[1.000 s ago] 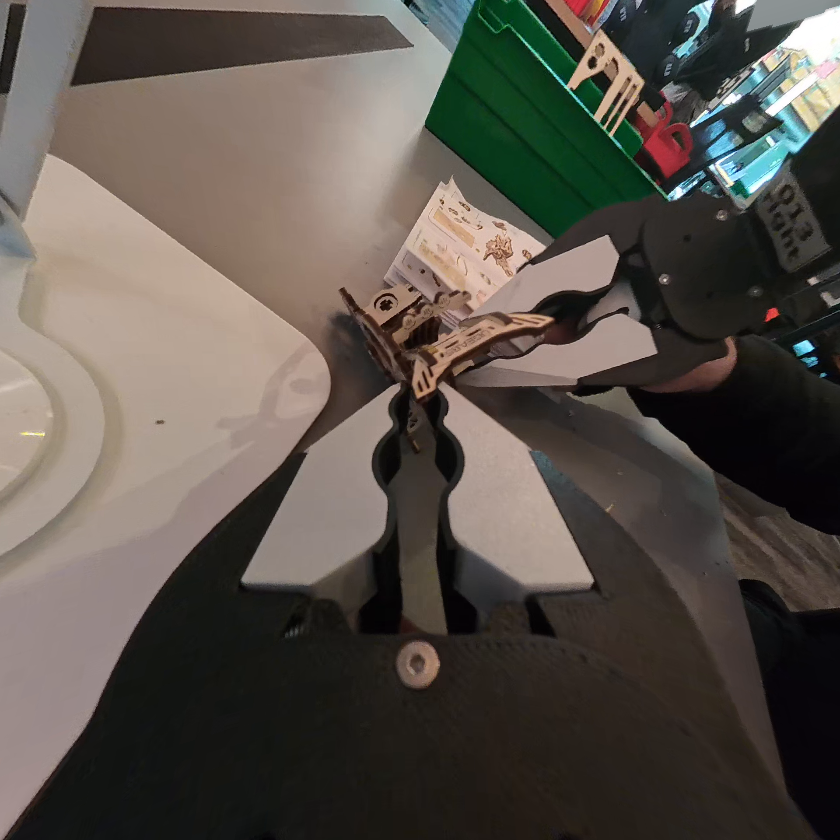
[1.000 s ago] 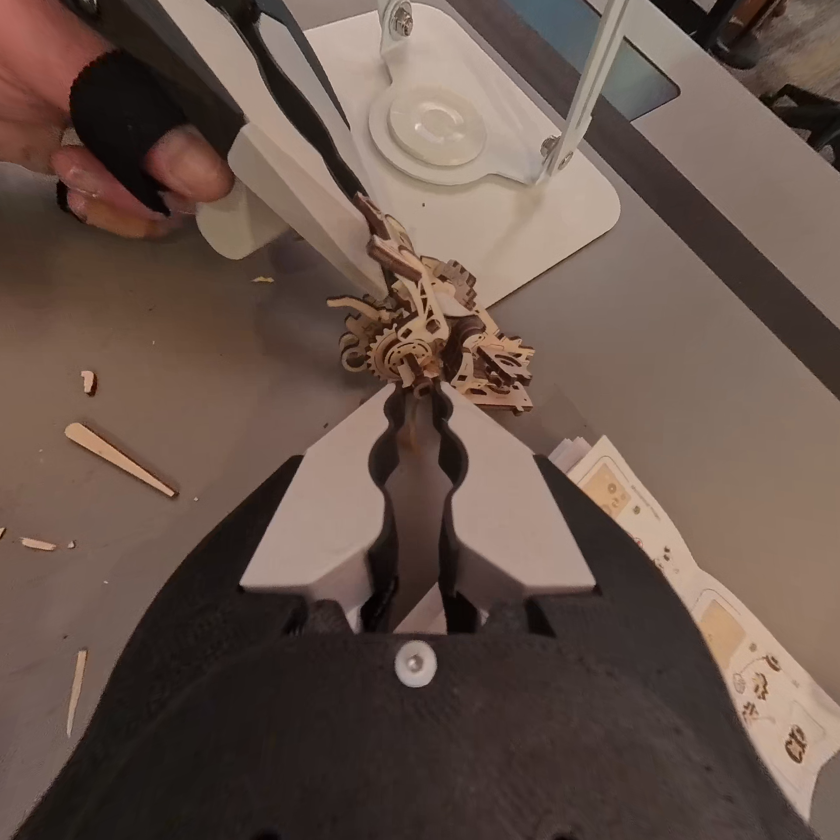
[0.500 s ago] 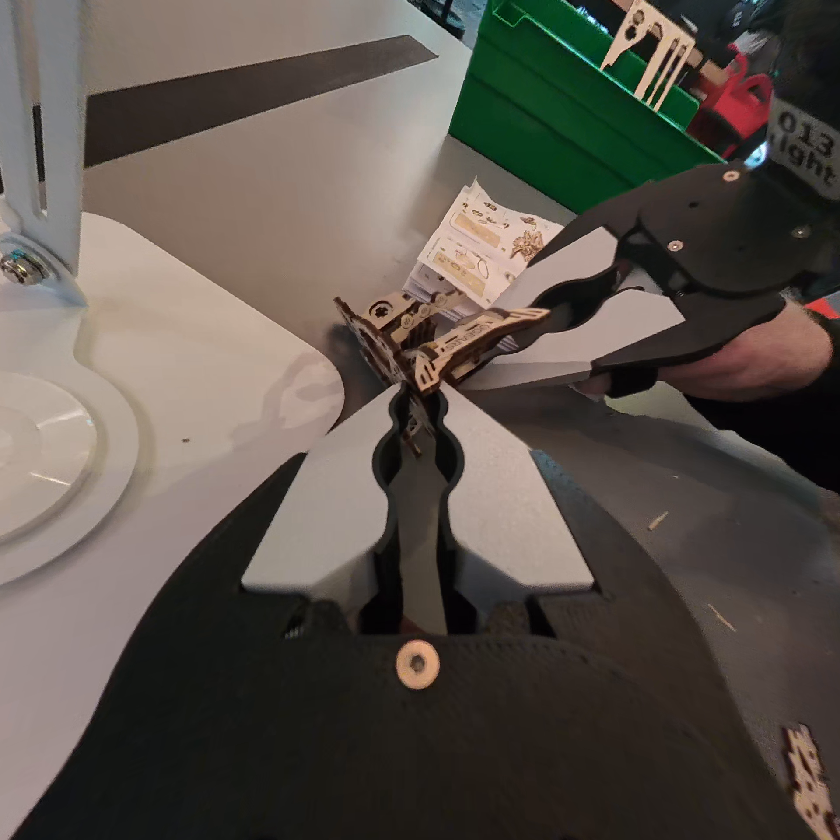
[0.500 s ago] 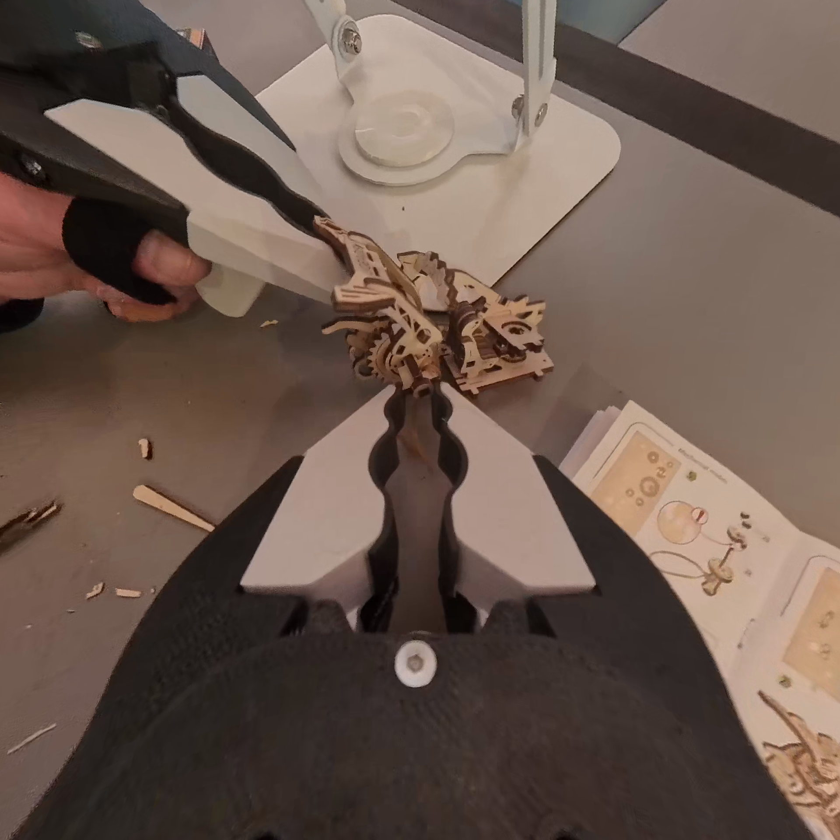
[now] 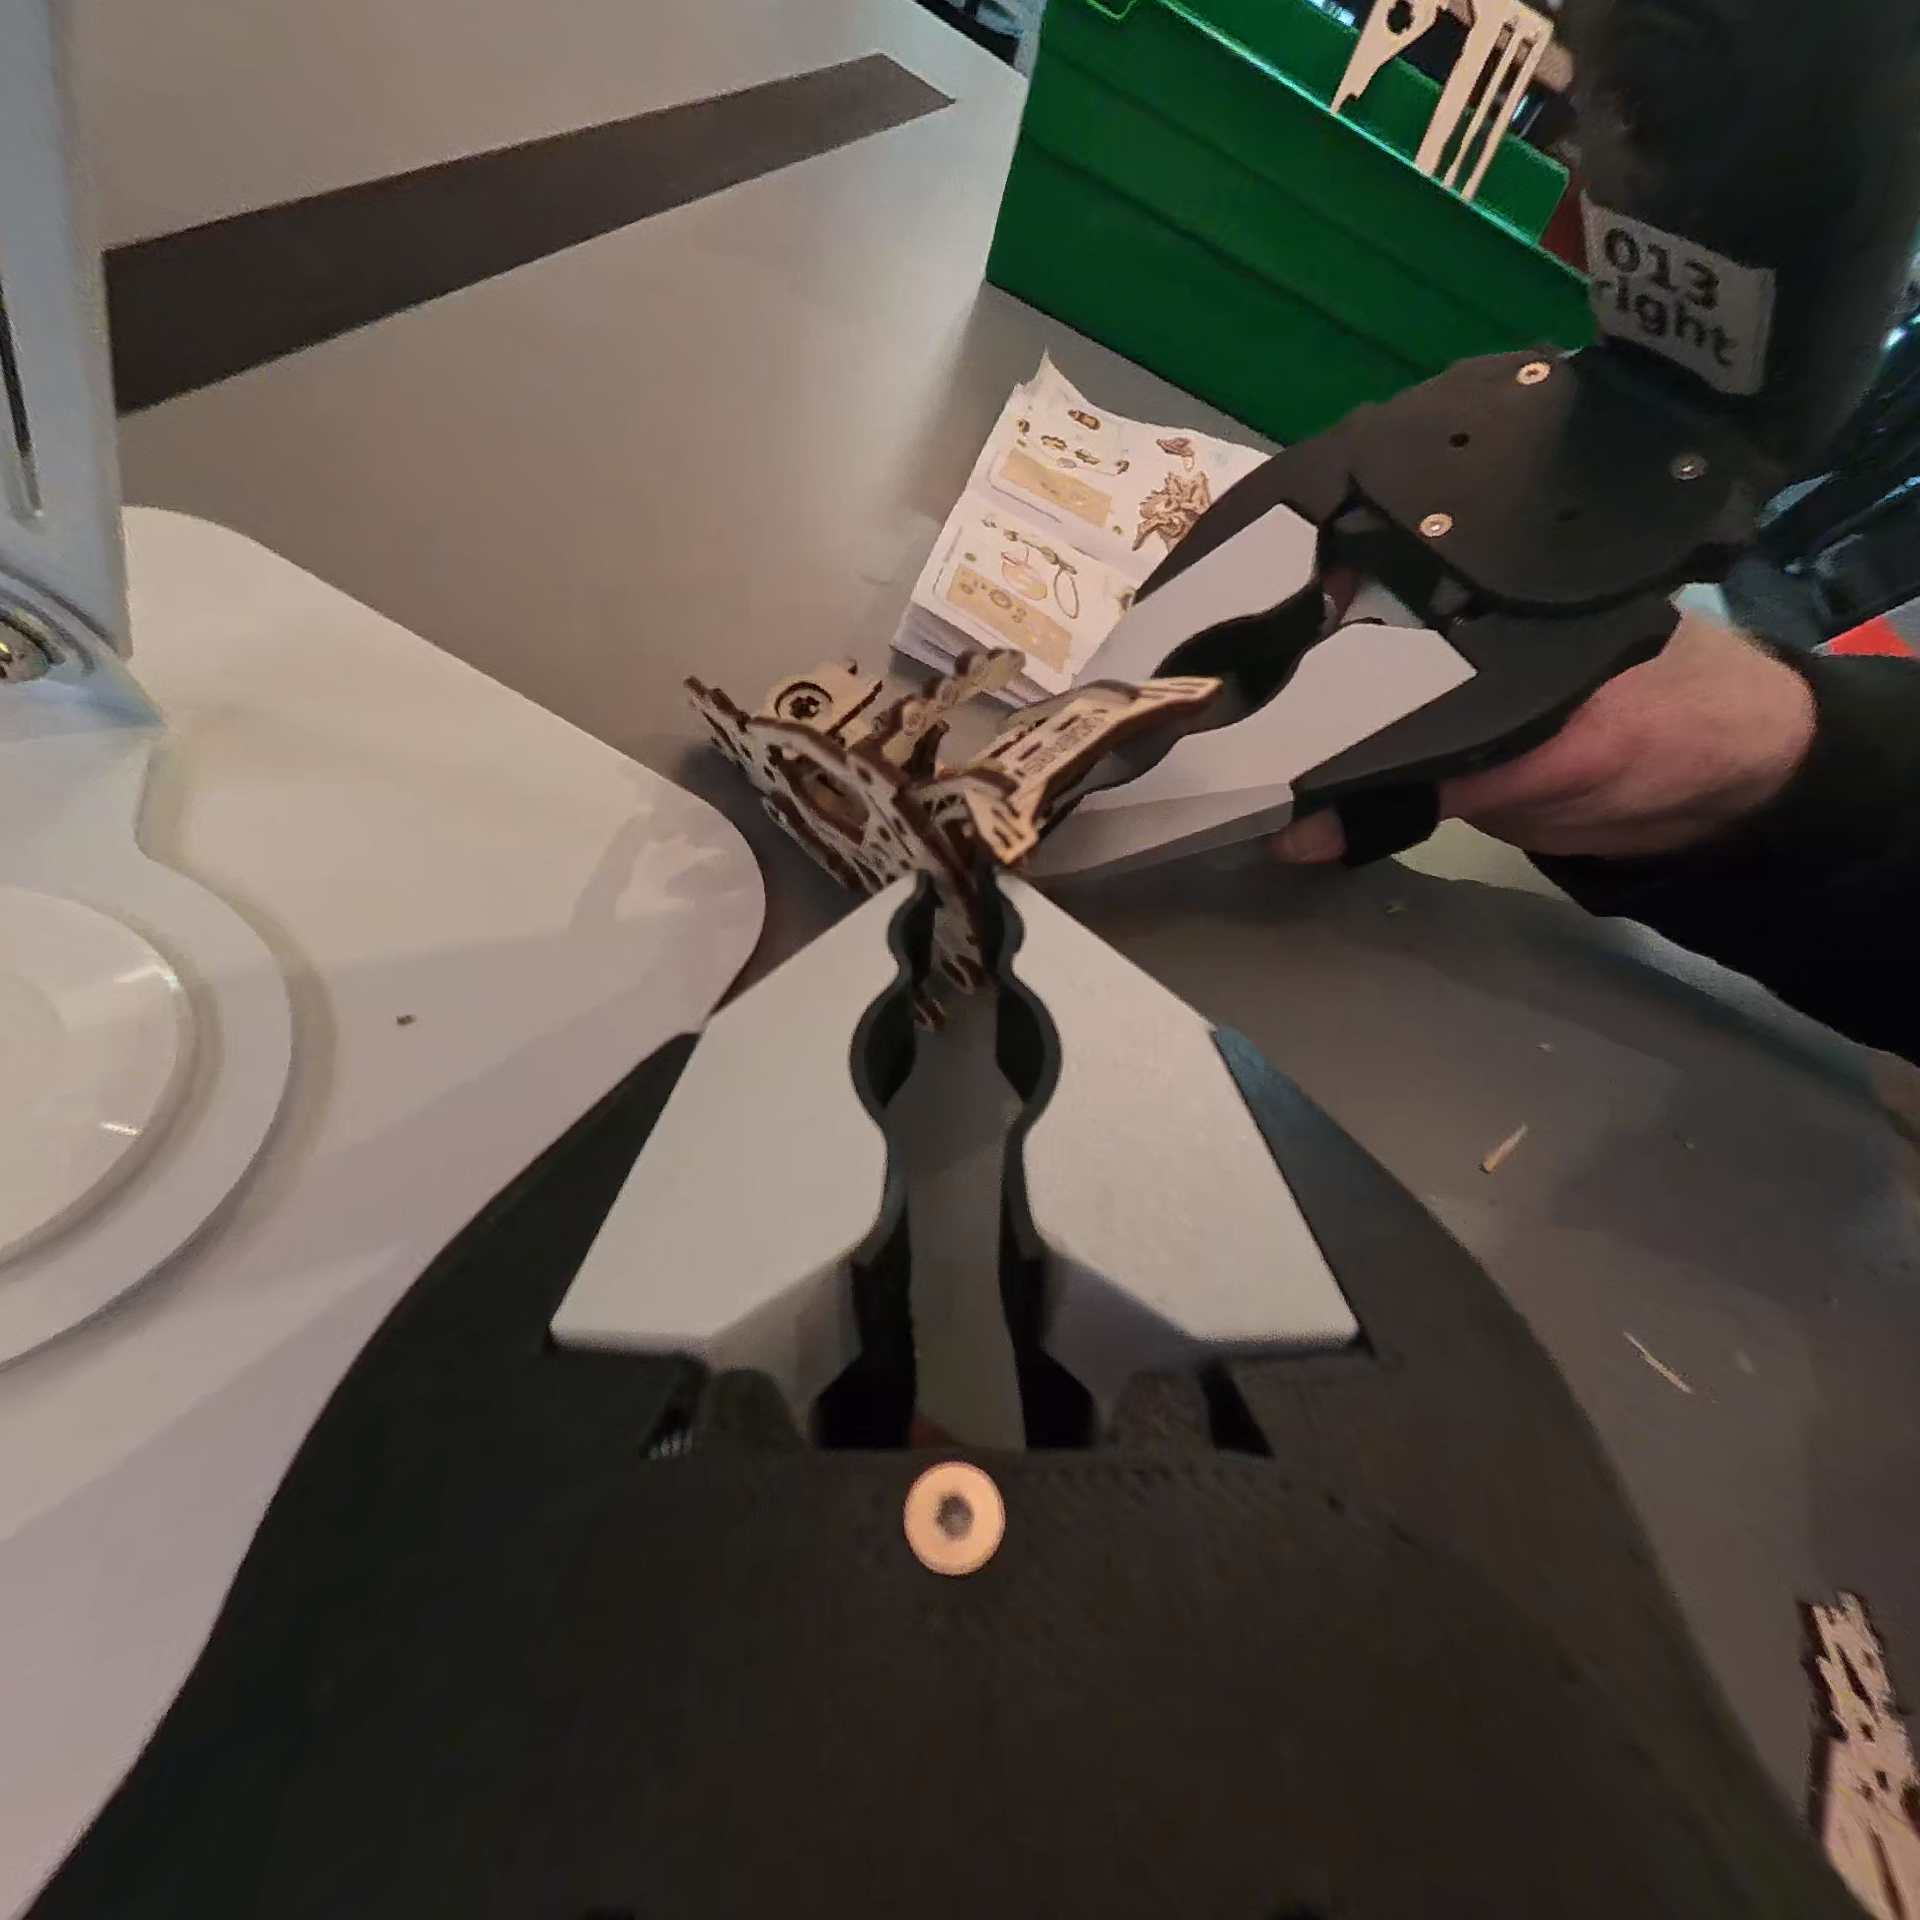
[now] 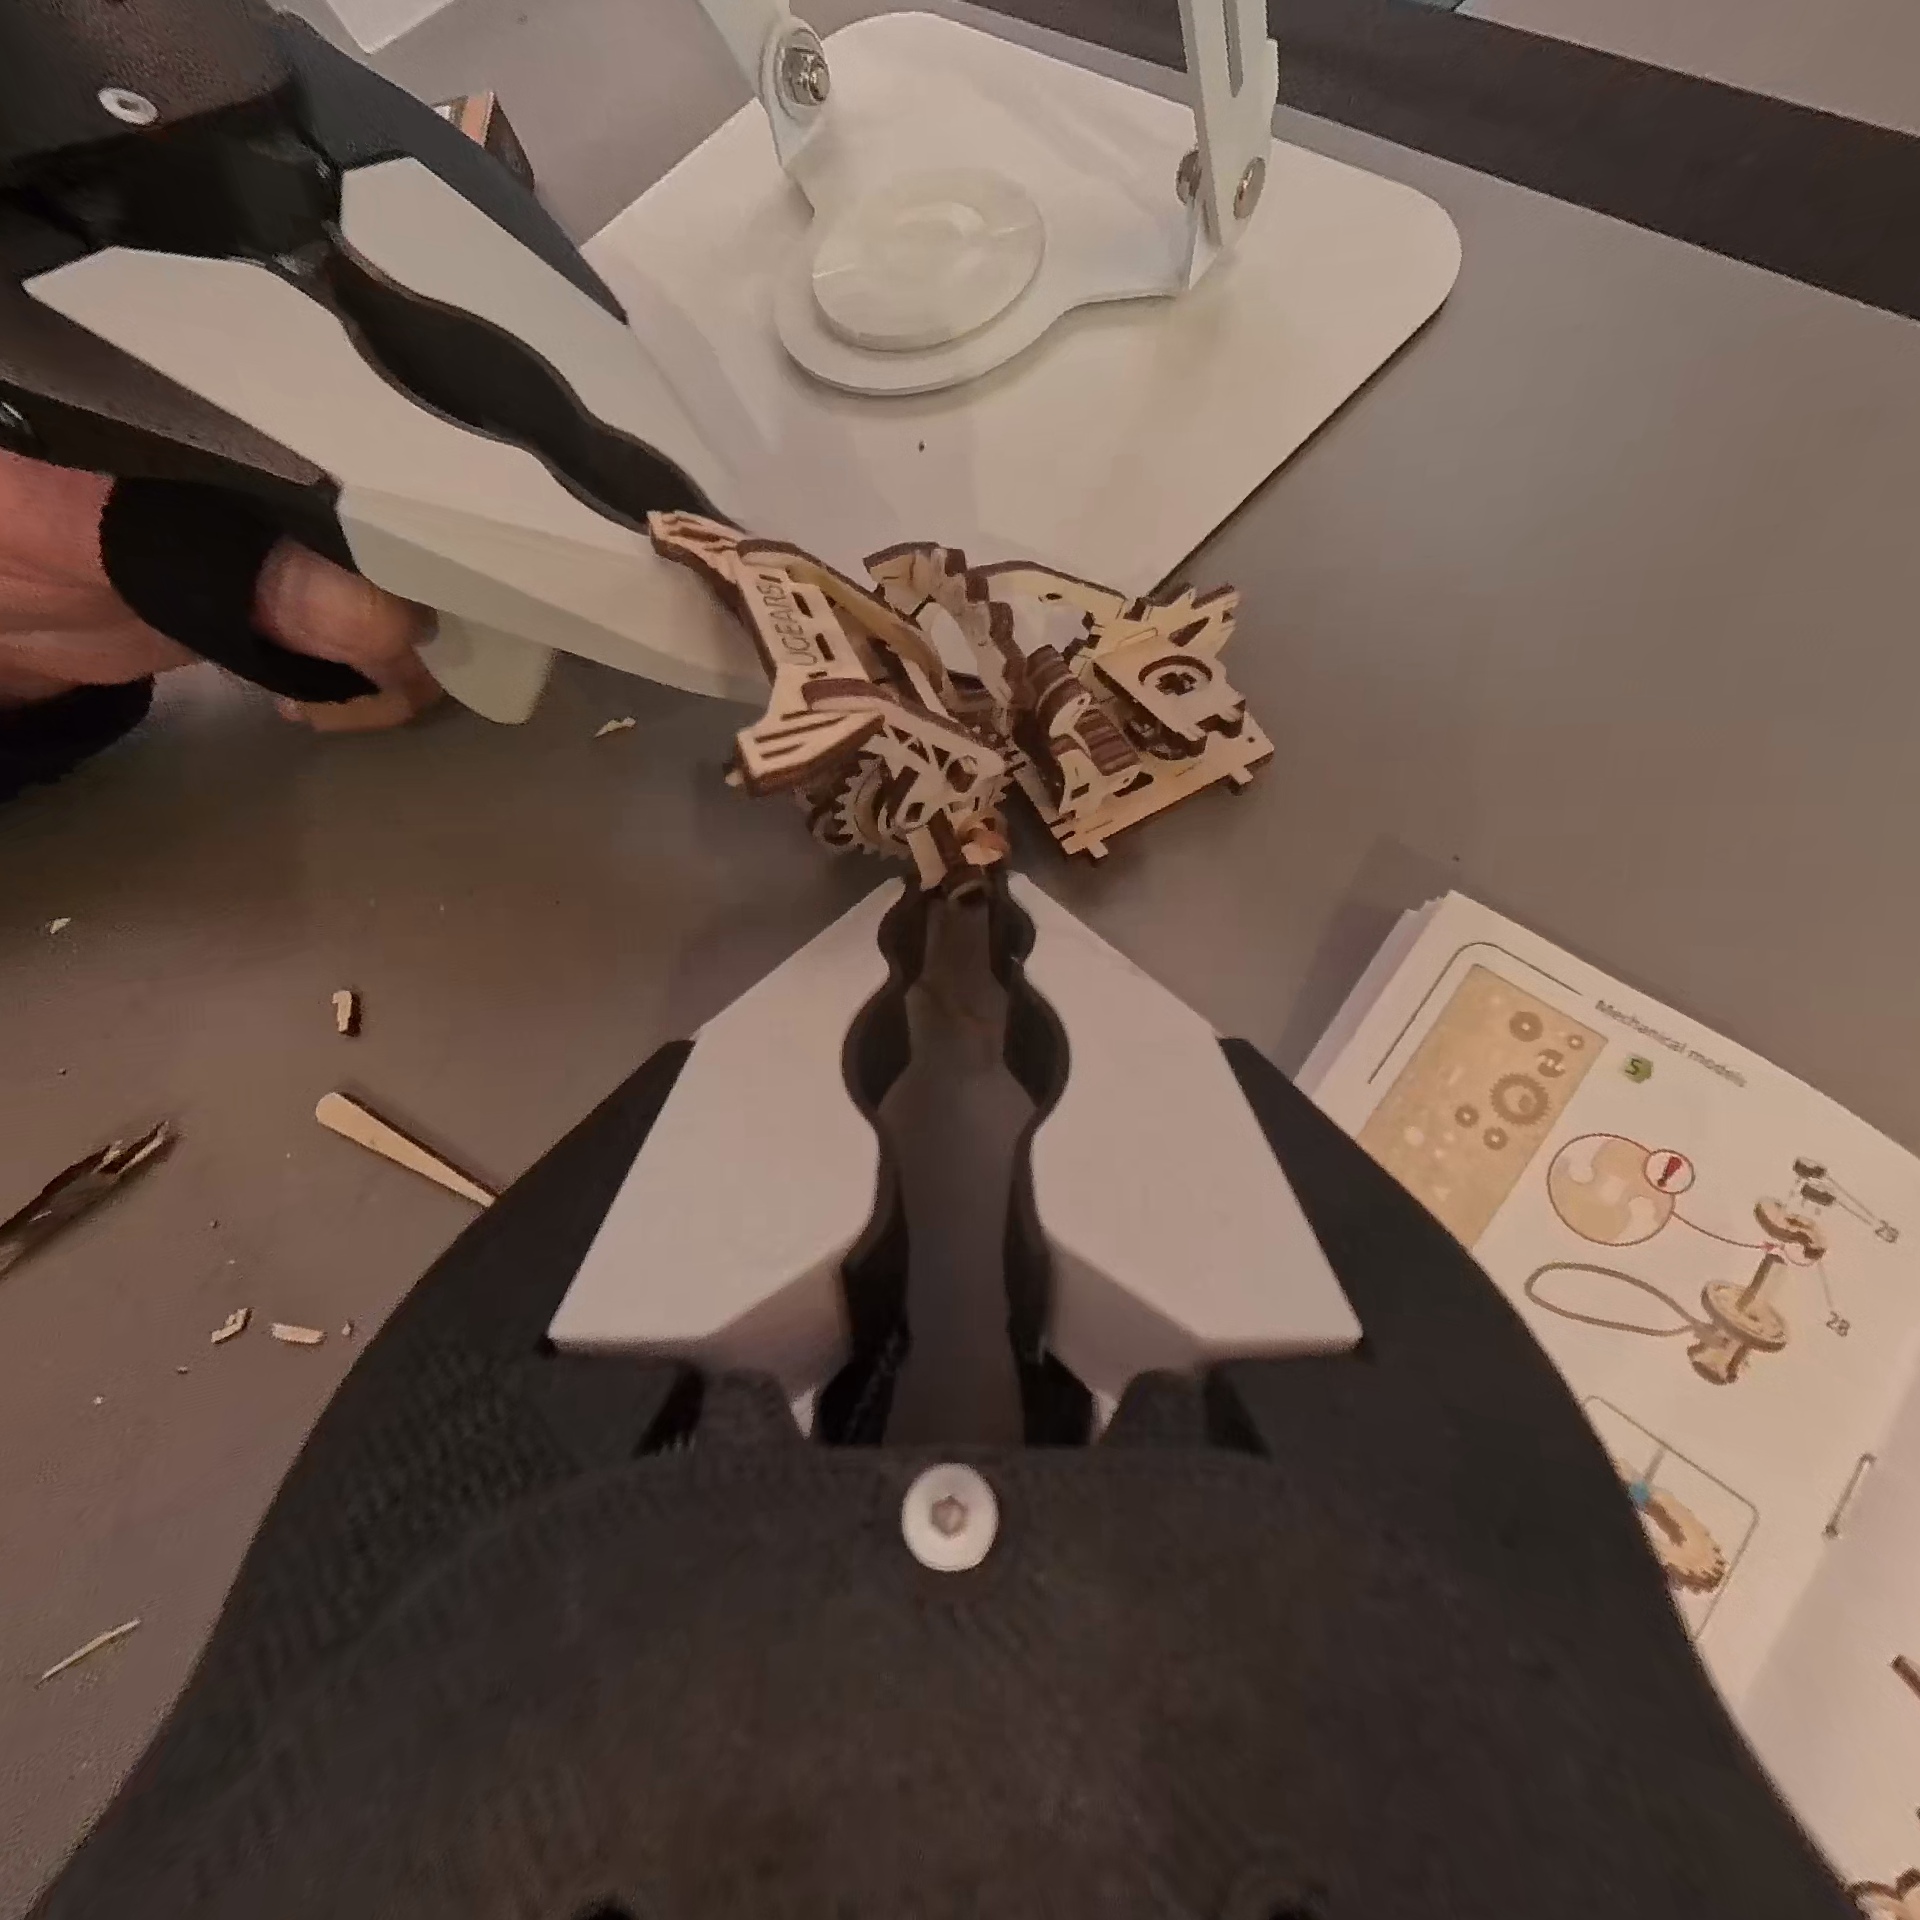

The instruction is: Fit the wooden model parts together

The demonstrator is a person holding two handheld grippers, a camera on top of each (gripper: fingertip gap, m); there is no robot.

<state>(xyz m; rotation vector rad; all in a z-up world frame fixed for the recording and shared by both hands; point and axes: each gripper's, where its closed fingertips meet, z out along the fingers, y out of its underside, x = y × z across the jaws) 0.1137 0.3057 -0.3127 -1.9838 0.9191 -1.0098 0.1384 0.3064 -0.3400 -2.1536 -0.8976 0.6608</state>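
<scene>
A part-built wooden model [image 6: 1132, 727] with gears and a flat base sits low over the grey table [image 6: 1558, 623], by the corner of a white stand base. My left gripper [image 5: 956, 904] is shut on a flat wooden arm of the model, seen edge-on between its pads. In the right wrist view, the left gripper [image 6: 717, 582] pinches the engraved arm [image 6: 800, 634]. My right gripper [image 6: 961, 899] is shut on a thin wooden part at the model's near side. In the left wrist view, the right gripper [image 5: 1132, 748] clamps another engraved arm [image 5: 1091, 738] of the model [image 5: 831, 790].
A white stand base [image 6: 1091, 343] lies just behind the model. An open instruction booklet [image 6: 1621, 1174] lies to the right. A green crate [image 5: 1247, 208] stands at the table's far edge. A wooden stick [image 6: 405, 1143] and wood scraps [image 6: 343, 1013] lie at the left. Across from one pair of fingers to the other is roughly 4 cm.
Both grippers have kept their hold on the model. The model has turned between them, so its flat base and gears now face the right wrist view. The left gripper has swung lower and further left there.
</scene>
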